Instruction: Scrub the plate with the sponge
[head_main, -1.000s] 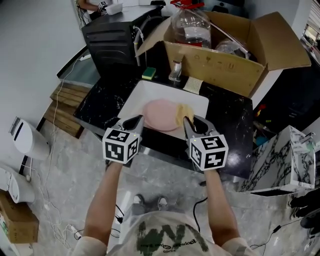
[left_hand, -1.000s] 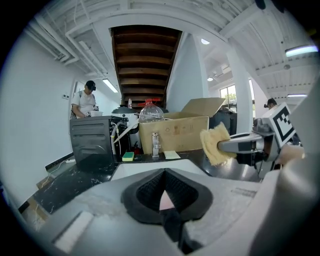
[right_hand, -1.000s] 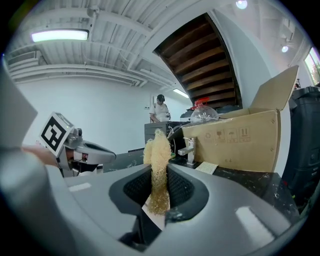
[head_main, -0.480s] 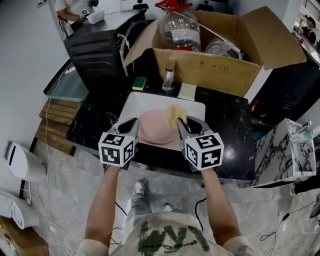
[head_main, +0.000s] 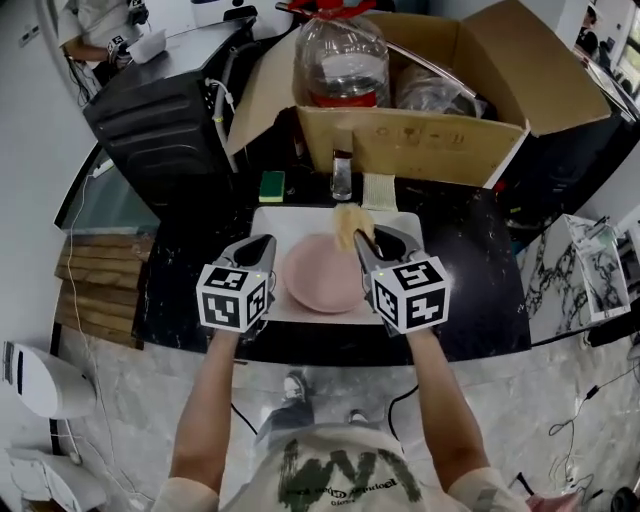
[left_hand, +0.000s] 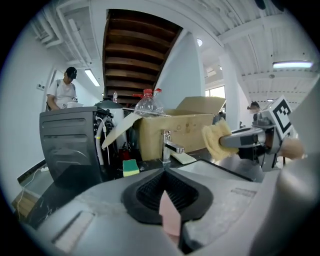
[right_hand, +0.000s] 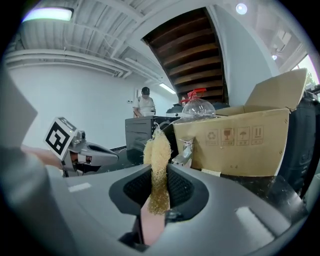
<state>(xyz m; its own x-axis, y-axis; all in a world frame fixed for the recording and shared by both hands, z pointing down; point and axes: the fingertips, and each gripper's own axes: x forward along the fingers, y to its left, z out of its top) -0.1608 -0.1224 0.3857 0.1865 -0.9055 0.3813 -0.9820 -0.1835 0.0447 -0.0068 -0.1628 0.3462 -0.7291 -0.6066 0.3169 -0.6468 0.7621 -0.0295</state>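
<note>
R gripper (right_hand: 159, 192) jaws clamped on yellow sponge (right_hand: 158, 160), sticking up btwn them; tap (right_hand: 184, 152) & cardboard box (right_hand: 240, 145) behind, L gripper (right_hand: 114, 156) at left.

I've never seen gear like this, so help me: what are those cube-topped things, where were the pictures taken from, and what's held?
No robot here: a person holds a two-jawed tool in each hand; the cubes are part of them. One picture comes from a camera on the person's head, looking down; the other two from cameras riding on each tool. The left tool grips the rim of a pink plate at a white sink; the right tool is shut on a yellow sponge.
</note>
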